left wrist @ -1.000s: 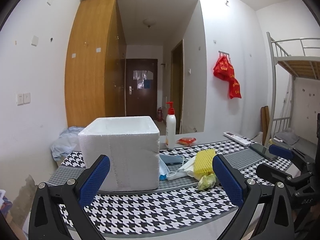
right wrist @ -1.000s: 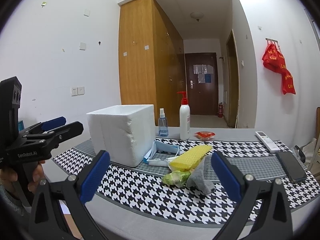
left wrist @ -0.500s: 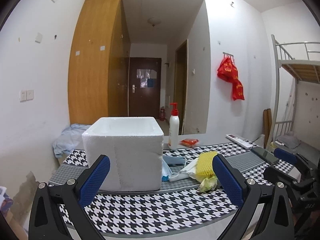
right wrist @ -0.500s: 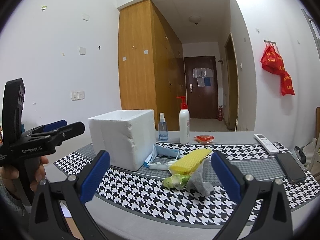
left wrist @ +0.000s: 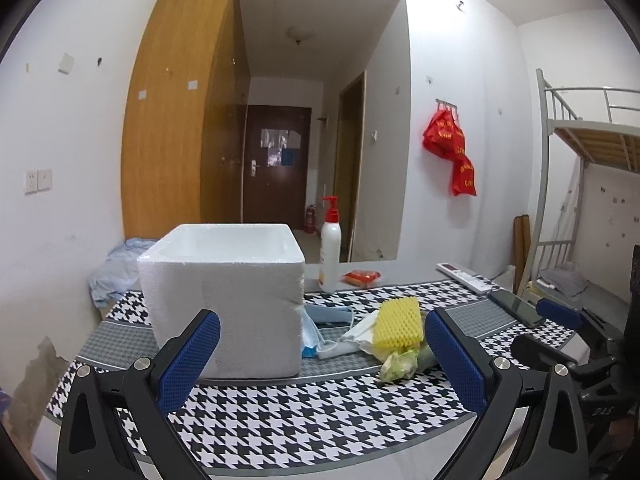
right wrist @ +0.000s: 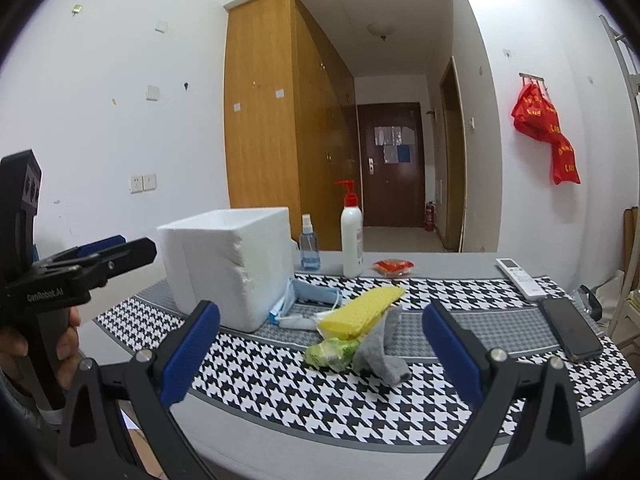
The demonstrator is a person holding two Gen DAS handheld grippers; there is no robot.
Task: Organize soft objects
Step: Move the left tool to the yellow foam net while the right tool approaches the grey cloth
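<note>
A white foam box (left wrist: pixel 224 300) (right wrist: pixel 230 264) stands on the houndstooth table mat. To its right lies a pile: a yellow sponge (left wrist: pixel 398 322) (right wrist: pixel 362 308), a green crumpled item (left wrist: pixel 398 364) (right wrist: pixel 330 352), a grey cloth (right wrist: pixel 380 350), and blue face masks (left wrist: pixel 328 316) (right wrist: pixel 312 296). My left gripper (left wrist: pixel 320 356) is open, empty, held short of the box and pile. My right gripper (right wrist: pixel 320 348) is also open and empty, above the table's near edge, facing the pile.
A red-pump lotion bottle (right wrist: pixel 351 236), a blue spray bottle (right wrist: pixel 309 246) and a red packet (right wrist: pixel 392 267) stand behind the pile. A remote (right wrist: pixel 520 278) and a phone (right wrist: pixel 570 328) lie at the right. A bunk bed (left wrist: pixel 592 152) stands far right.
Both grippers have drifted slightly, so the views shifted a little; the box and pile sit a bit lower in the frames. Nothing on the table moved and both grippers stay open.
</note>
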